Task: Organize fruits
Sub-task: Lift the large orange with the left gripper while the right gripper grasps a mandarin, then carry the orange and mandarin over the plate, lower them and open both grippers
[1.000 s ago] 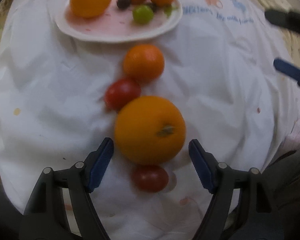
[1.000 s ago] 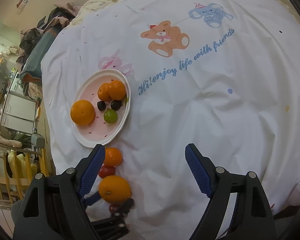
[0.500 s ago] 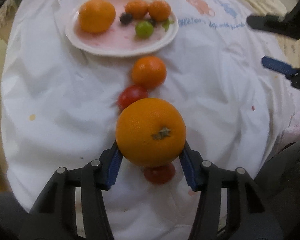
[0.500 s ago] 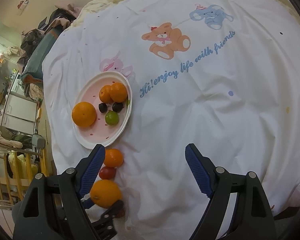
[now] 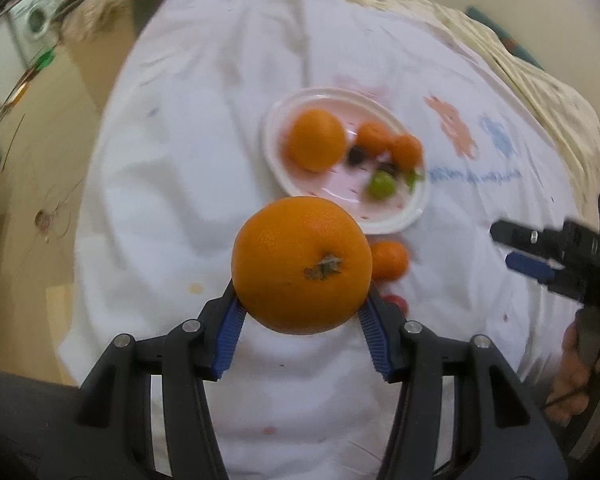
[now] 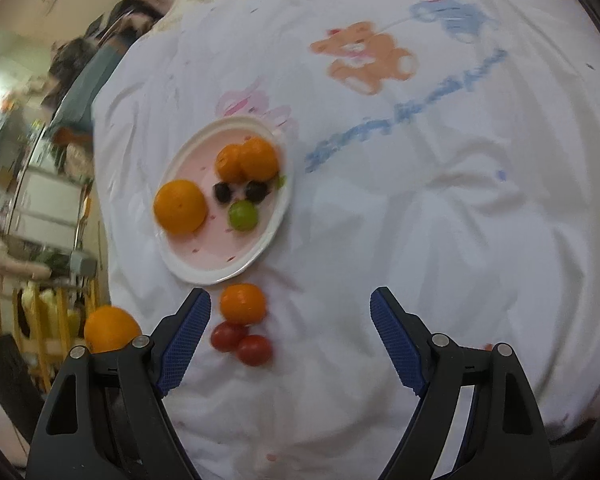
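Orange [image 5: 302, 264] clamped in left claw [image 5: 300, 320], held above the cloth [image 5: 172, 184], short of plate [image 5: 284, 184]. Right claw [image 6: 290, 332] released, holding nothing. Next, prob.: carry level over rim, lower onto a bare patch w/o knocking fruit, then release. Counts: on plate 3 oranges, 2 dark grapes, 2 green; on cloth 1 mandarin [image 6: 243, 303], 2 tomatoes [image 6: 242, 343].
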